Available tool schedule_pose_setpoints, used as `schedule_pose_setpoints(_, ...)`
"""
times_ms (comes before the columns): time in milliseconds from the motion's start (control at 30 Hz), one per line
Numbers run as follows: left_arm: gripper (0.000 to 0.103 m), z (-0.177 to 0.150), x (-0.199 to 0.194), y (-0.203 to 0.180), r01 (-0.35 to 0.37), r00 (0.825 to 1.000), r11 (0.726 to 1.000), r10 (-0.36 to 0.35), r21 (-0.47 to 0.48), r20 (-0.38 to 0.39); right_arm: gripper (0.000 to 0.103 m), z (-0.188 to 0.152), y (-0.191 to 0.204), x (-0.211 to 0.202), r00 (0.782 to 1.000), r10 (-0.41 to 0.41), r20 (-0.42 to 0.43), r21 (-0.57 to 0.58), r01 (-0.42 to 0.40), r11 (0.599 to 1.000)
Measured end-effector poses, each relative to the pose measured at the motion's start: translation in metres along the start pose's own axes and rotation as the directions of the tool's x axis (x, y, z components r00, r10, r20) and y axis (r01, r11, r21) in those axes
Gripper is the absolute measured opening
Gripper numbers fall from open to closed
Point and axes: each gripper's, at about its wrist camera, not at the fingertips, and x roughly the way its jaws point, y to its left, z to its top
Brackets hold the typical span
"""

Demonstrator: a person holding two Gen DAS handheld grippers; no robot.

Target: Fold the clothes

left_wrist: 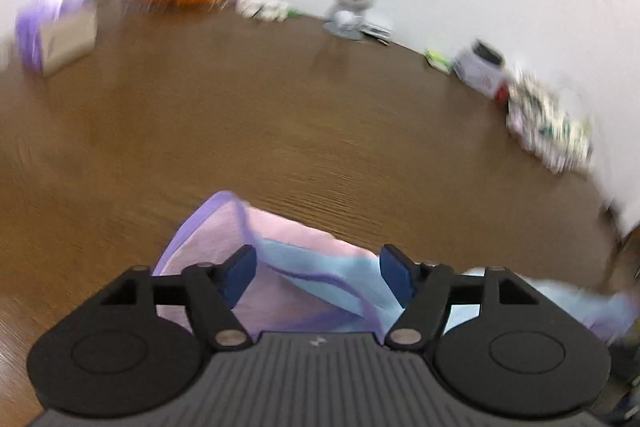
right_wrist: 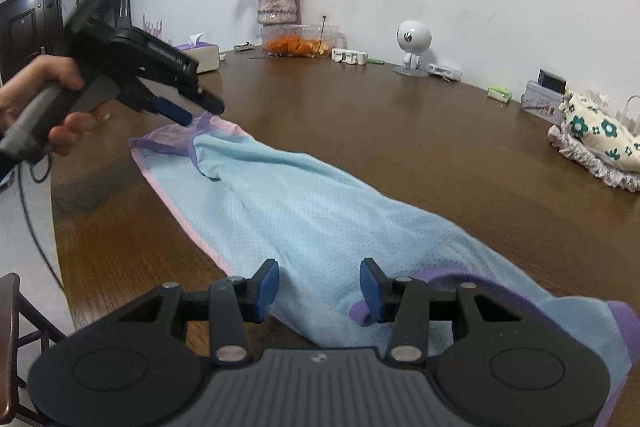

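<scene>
Right wrist view shows the garment [right_wrist: 304, 211], a light blue mesh top with purple and pink trim, lying in a long loose band across the brown table [right_wrist: 440, 147], running from under my right gripper [right_wrist: 319, 285] away toward my left gripper [right_wrist: 188, 111]. My right jaws stand wide apart with nothing between the pads; the cloth lies just below and ahead of them, a purple-edged opening beside the right-hand pad, which I judge a handy edge to pinch. My left jaws are also open, seen from the left wrist with the purple hem and pink edge of the garment just under and between the pads, unclamped. That view is blurred, so the hand is likely moving. Holding one gripper over each end would suit stretching or folding the top lengthwise. A flowered cloth bundle [right_wrist: 600, 143] sits well off to the right.
</scene>
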Motion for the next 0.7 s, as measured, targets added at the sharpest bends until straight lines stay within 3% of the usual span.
schedule_pose_setpoints(67, 0.067, -0.008, 0.002, -0.026, -0.059, 0.998, 0.991, 0.058, 0.116, 0.013, 0.048, 0.0, 0.001, 0.0, 1.0, -0.001, 0.003, -0.005, 0.001, 1.0)
schedule_pose_setpoints(133, 0.048, -0.012, 0.009, -0.03, -0.083, 0.996, 0.989, 0.085, 0.124, -0.011, 0.048, 0.0, 0.004, 0.0, 1.0, -0.007, 0.0, -0.016, 0.007, 1.0)
schedule_pose_setpoints(167, 0.038, -0.013, 0.008, -0.026, -0.079, 0.997, 0.991, 0.082, 0.105, -0.016, 0.048, 0.0, 0.004, -0.001, 1.0, -0.007, -0.002, -0.017, 0.007, 1.0)
schedule_pose_setpoints(367, 0.037, -0.021, 0.001, -0.004, -0.059, 0.997, 0.998, 0.059, -0.015, -0.041, 0.048, -0.002, 0.002, -0.004, 1.0, 0.002, 0.006, -0.013, -0.002, 1.0)
schedule_pose_setpoints(500, 0.014, -0.022, 0.001, 0.001, -0.034, 0.998, 0.998, 0.031, -0.047, -0.049, 0.049, -0.003, 0.002, -0.004, 1.0, 0.003, 0.011, -0.012, -0.003, 1.0)
schedule_pose_setpoints(600, 0.004, -0.02, 0.007, 0.002, 0.008, 0.999, 0.998, -0.011, -0.066, -0.046, 0.049, -0.004, 0.002, -0.005, 1.0, 0.004, 0.013, -0.014, -0.003, 1.0)
schedule_pose_setpoints(700, 0.002, -0.016, 0.007, 0.013, 0.062, 0.998, 0.99, -0.063, -0.124, 0.0, 0.05, -0.005, 0.002, -0.006, 1.0, 0.005, 0.014, -0.016, -0.005, 1.0)
